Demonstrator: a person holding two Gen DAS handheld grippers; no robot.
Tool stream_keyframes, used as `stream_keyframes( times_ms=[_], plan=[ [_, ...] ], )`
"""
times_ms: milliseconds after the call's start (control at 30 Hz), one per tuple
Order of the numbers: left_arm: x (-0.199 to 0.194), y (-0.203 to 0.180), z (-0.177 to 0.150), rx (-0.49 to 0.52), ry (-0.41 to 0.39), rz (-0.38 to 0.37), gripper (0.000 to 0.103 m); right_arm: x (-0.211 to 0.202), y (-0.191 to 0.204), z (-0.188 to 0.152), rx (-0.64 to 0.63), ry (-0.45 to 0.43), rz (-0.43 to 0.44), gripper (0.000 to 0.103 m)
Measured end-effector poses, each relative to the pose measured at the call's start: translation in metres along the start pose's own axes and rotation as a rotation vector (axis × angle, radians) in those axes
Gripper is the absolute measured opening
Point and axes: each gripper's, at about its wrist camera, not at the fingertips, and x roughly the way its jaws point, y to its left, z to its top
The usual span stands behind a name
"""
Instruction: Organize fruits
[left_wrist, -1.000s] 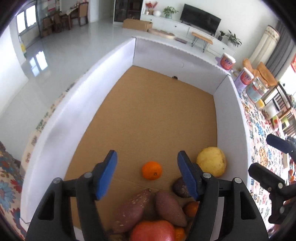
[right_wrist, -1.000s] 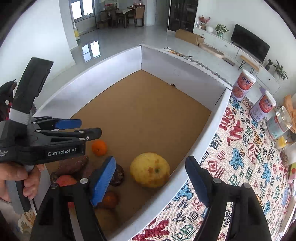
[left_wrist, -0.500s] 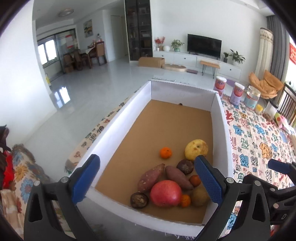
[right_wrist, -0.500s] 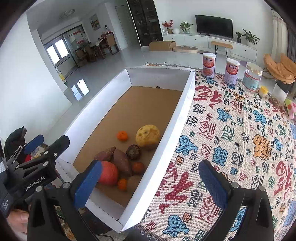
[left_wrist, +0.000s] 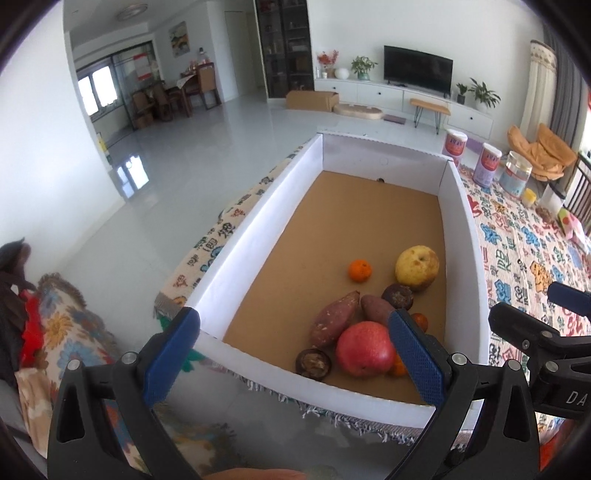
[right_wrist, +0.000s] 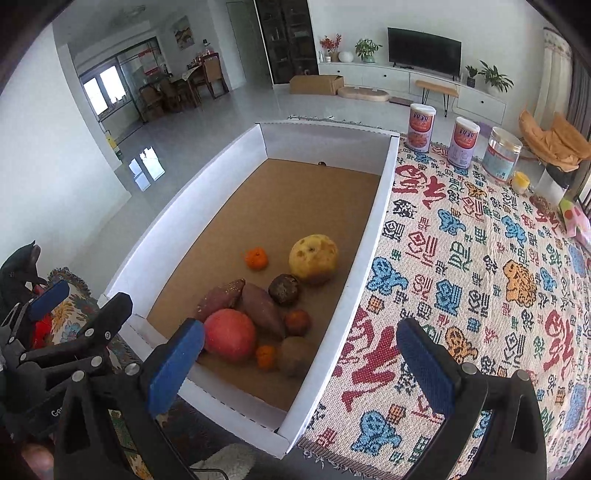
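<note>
We see white box (right_wrist: 373, 229) on patterned cloth (right_wrist: 480, 280). Fruit clustered at box's near end: red apple (right_wrist: 229, 334), two sweet potatoes (right_wrist: 258, 304) beside it, yellow pear (right_wrist: 314, 258) toward box's right wall, small orange (right_wrist: 256, 257) left of pear. Left gripper (left_wrist: 291, 354) spread wide, nothing between pads — hangs at box's near edge. Right gripper (right_wrist: 299, 363) likewise released, empty, over box's near right corner.

A home, an open living and dining room. A flat television (left_wrist: 417, 74) sits on a long white cabinet (left_wrist: 388, 96) at the far wall with potted plants (left_wrist: 362, 67); a dining set (left_wrist: 173, 96) stands by the far-left windows, over a glossy tiled floor (left_wrist: 177, 162).
</note>
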Motion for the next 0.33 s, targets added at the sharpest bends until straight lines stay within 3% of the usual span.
stream_keyframes(
  times_ms=[333],
  plan=[
    [0.008,0.011,-0.001,-0.029,0.020,-0.016,0.102,0.004,0.013,0.004,-0.039,0.006,-0.014,0.103]
  ],
)
